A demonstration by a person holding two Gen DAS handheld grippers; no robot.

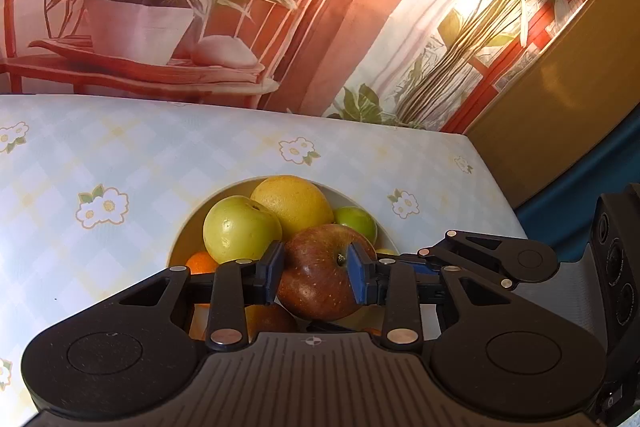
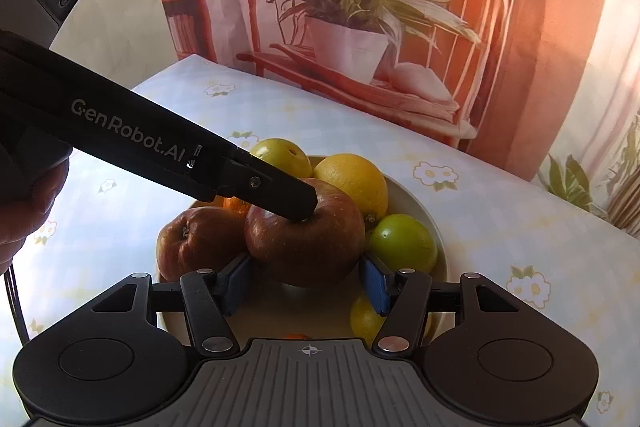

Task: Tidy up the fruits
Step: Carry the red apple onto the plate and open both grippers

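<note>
Left wrist view, lower centre: my left gripper (image 1: 316, 273) sat narrowed w/ both blue pads against a red apple (image 1: 320, 279), topmost fruit in the cream bowl (image 1: 180, 243). Right wrist view: my right gripper (image 2: 306, 283) stood partly open, pads beside the same apple, apparently not touching. Green apple (image 1: 240, 229) & orange (image 1: 294, 201) lay behind, frame centre.
</note>
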